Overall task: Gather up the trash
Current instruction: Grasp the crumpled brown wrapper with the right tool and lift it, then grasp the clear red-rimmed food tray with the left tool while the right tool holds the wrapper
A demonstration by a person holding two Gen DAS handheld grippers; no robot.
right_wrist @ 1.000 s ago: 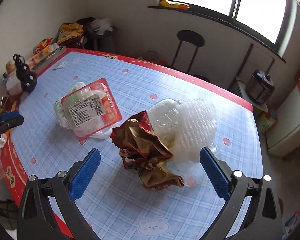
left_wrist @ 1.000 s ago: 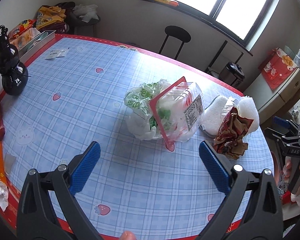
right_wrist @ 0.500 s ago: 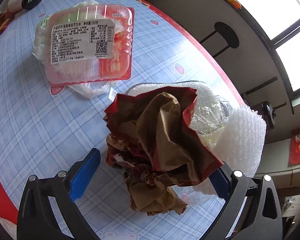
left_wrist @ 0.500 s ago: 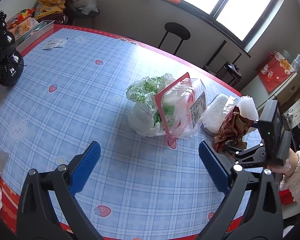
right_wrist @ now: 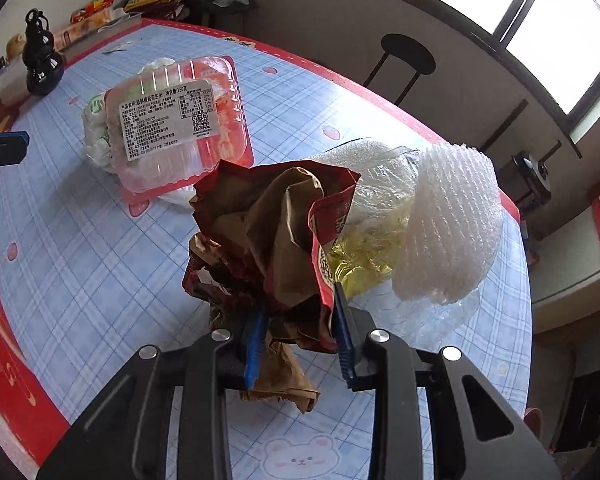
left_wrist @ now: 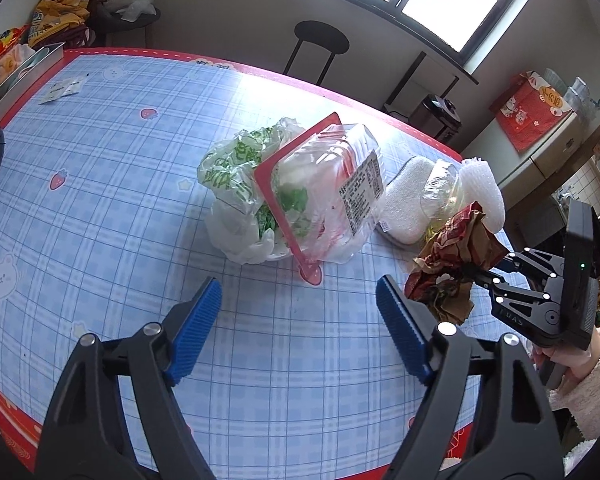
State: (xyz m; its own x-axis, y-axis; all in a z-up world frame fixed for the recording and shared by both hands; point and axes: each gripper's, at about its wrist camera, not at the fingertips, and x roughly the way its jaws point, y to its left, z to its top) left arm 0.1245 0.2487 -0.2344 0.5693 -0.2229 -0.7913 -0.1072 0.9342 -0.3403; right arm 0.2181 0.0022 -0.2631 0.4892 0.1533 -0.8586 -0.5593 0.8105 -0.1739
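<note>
Tablecloth (left_wrist: 112, 184), blue plaid with a red border, covers the table and carries all the trash. Near the left edge of the surface stands a black gourd-shaped ornament (right_wrist: 40, 60). Toward the middle lies a white-and-green plastic bag (left_wrist: 236, 184), and a clear food tray with a red rim and printed label (right_wrist: 176, 120) leans tilted against it, touching it. Left gripper (left_wrist: 298, 330) hangs above bare cloth near the front edge, short of the bag and tray; its jaws are closing, nothing lies between them, blue pads clear of everything. Further right, close to the right edge, a crumpled red-and-brown paper wrapper (right_wrist: 268, 240) sits against a crinkled clear film (right_wrist: 380, 196) and white foam netting (right_wrist: 448, 228). Right gripper (right_wrist: 300, 334) has its jaws closing on the wrapper, blue pads pressed into the lower folds from both sides. A hand in a fuzzy white sleeve (left_wrist: 572, 360) holds this gripper at the surface's right edge.
</note>
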